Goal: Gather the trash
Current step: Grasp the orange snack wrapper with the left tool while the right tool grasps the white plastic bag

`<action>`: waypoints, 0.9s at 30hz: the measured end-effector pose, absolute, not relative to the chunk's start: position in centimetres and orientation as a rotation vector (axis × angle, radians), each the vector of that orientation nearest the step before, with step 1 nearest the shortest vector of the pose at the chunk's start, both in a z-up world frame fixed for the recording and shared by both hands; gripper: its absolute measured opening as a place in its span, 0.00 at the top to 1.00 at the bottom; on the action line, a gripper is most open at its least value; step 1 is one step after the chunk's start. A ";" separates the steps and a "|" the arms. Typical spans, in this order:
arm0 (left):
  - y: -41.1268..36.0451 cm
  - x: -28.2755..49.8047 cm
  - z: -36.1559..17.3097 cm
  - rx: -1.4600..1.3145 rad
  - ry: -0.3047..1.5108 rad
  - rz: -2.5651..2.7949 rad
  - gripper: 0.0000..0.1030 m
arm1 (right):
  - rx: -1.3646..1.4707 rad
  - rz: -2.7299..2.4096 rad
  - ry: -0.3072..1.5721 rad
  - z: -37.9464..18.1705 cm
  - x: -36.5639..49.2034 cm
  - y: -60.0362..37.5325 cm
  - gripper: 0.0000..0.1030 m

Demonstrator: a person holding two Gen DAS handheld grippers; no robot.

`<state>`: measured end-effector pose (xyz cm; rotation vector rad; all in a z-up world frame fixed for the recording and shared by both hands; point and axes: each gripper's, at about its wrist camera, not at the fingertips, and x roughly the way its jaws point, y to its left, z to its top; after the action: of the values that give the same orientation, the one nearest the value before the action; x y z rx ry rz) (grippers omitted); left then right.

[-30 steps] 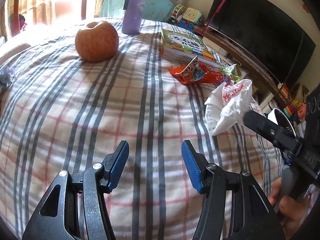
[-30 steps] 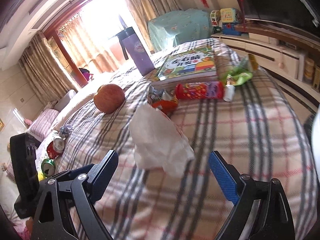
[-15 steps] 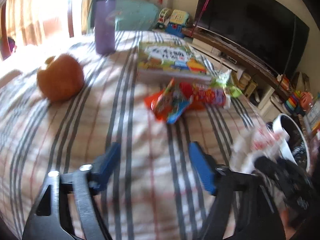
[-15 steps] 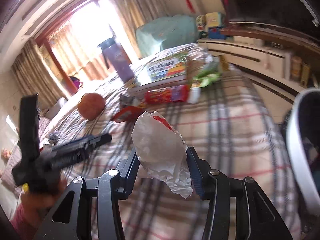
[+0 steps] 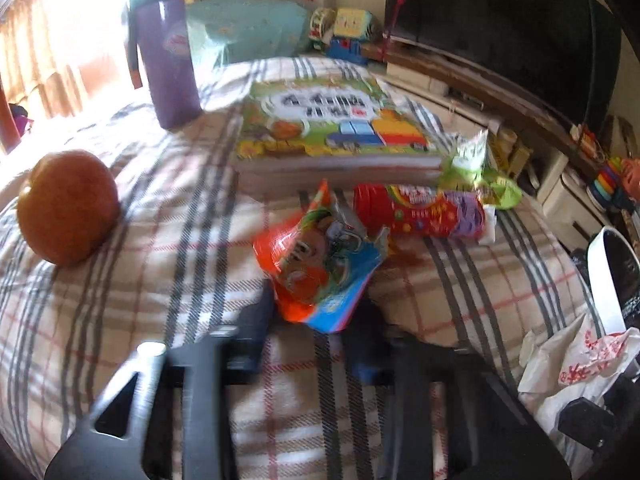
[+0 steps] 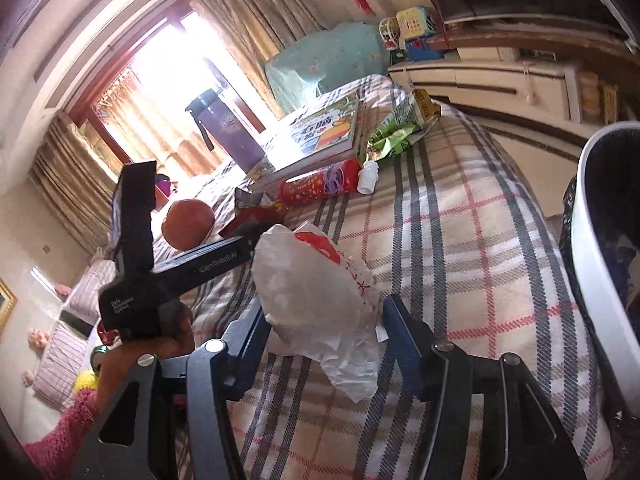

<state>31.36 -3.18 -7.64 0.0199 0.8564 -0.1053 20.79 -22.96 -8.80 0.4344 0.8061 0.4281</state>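
An orange and blue snack wrapper (image 5: 320,260) lies on the plaid bed cover. My left gripper (image 5: 314,320) is blurred, its jaws closing, with both pads against the wrapper's lower end. A crumpled white plastic bag (image 6: 316,292) with red print hangs above the cover between the fingers of my right gripper (image 6: 322,316). Its jaws are opening, but the bag still fills the gap and touches both pads. The bag (image 5: 572,364) also shows at the lower right of the left wrist view. A white-rimmed bin (image 6: 592,280) with a dark liner stands just right of the bed.
Beyond the wrapper lie a red candy tube (image 5: 420,212), a green wrapper (image 5: 472,164), a small white bottle (image 6: 368,178) and a picture book (image 5: 332,128). An apple (image 5: 68,208) and a purple bottle (image 5: 168,56) stand to the left. A low cabinet (image 6: 500,80) runs behind.
My left gripper moved up to the snack wrapper and its jaws narrowed around it. My right gripper shut on the white bag, lifted it and carried it toward the bin, then widened a little.
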 end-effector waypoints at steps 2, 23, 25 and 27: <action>-3.2 31.3 -7.6 0.016 0.853 -0.116 0.88 | 0.462 0.439 0.829 -9.2 21.1 -23.1 0.30; -1.6 26.1 -5.8 -0.106 0.800 -0.147 0.43 | 0.437 0.405 0.805 -8.6 20.5 -23.2 0.08; -1.4 27.5 -4.9 -0.104 0.774 -0.149 0.41 | 0.400 0.391 0.803 -8.3 20.6 -22.8 0.08; -1.6 28.8 -4.3 -0.071 0.750 -0.136 0.32 | 0.350 0.381 0.799 -8.0 20.6 -22.1 0.08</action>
<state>28.76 -1.62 -4.34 -0.0713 0.7500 -0.1364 20.59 -22.08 -7.96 0.3503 0.7988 0.3805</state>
